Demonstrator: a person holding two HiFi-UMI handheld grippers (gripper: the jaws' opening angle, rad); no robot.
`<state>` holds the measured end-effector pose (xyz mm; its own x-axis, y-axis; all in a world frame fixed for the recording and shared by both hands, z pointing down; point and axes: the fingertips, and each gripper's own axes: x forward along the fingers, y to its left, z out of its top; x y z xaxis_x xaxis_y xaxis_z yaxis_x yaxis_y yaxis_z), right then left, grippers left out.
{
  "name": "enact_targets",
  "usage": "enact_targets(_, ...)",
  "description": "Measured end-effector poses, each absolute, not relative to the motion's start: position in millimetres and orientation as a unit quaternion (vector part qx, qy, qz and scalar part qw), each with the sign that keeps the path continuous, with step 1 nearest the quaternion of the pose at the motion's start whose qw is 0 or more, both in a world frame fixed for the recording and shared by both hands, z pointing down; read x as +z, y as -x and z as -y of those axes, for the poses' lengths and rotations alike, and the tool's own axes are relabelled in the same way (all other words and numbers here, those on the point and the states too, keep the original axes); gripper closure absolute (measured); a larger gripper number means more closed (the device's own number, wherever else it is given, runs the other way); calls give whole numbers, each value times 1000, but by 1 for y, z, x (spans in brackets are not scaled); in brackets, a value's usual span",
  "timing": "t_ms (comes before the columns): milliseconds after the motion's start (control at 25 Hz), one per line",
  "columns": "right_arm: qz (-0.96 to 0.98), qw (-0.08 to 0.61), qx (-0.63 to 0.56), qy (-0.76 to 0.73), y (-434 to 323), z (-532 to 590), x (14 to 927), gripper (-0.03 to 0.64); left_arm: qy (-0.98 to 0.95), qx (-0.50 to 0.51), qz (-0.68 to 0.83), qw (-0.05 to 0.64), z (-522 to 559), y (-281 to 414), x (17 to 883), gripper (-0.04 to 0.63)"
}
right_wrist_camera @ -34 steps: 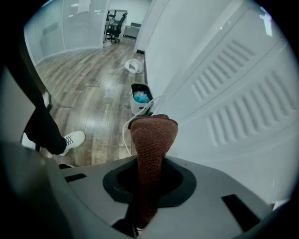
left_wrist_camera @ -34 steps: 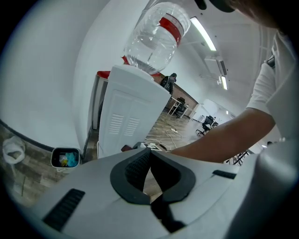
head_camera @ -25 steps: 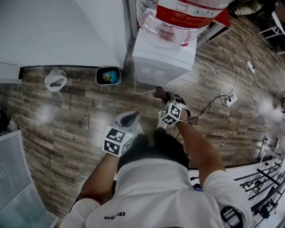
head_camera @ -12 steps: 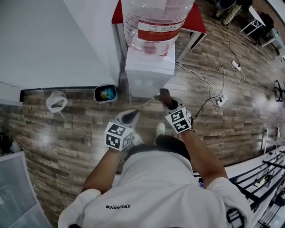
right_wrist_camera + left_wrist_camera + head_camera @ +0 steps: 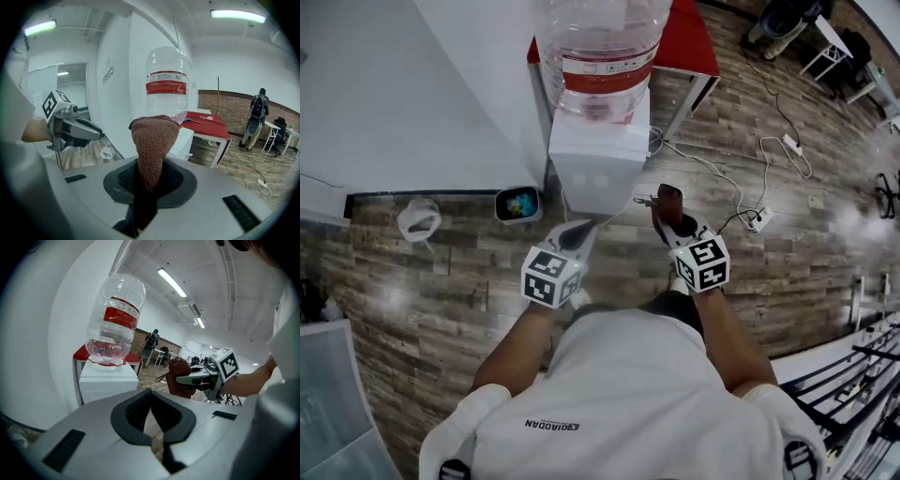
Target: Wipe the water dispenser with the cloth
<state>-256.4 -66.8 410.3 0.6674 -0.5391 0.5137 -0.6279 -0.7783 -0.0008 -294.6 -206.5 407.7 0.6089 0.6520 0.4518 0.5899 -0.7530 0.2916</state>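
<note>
The white water dispenser [image 5: 596, 155] stands against the wall with a clear bottle [image 5: 601, 42] on top. My right gripper [image 5: 668, 214] is shut on a brown cloth [image 5: 669, 197], held in the air just right of the dispenser's front. The cloth [image 5: 153, 140] sticks up from between the jaws, with the bottle [image 5: 166, 84] behind it. My left gripper [image 5: 577, 232] is shut and holds nothing; it points at the dispenser's lower front. In the left gripper view the dispenser [image 5: 108, 380] lies ahead and the right gripper [image 5: 180, 379] with the cloth [image 5: 180, 391] is to the right.
A red table [image 5: 682, 42] stands right behind the dispenser. A small bin [image 5: 517, 202] and a white bag [image 5: 418, 219] lie by the wall to the left. Cables and a power strip [image 5: 759, 218] run over the wood floor to the right. A person [image 5: 256, 117] stands far off.
My right gripper has carried the cloth up and to the right, off the dispenser's front. The left gripper has come closer to the dispenser. The head view has pulled back.
</note>
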Motion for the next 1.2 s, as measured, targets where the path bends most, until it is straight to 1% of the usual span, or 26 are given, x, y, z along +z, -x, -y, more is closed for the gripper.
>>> enact_targets(280,381,56,231,-893,222,-11,410,561,-936,263,-226,54,179,272,405,606)
enact_targets(440,429,35,221,-875,208,-75,403,561,-950,257,-161,77,129,268,403,606)
enact_targets(600,475,43,216,-852,204,-126,400,561,-956,251,-117,93,67,279,397,606)
enact_targets(800,516,49,214,-828,204,-174,391,561,-958,250,-99,102,-13,294,391,606)
enact_targets(920,522,35,213,-825,203,-192,383,561,-955,264,-110,86,-47,297,391,606)
enact_targets(1000,527,27,210,-823,199,-196,380,561,-954,266,-118,75,-62,292,390,606)
enact_targets(1200,534,18,212,-818,178,-199,383,561,-954,257,-132,77,-82,255,396,606)
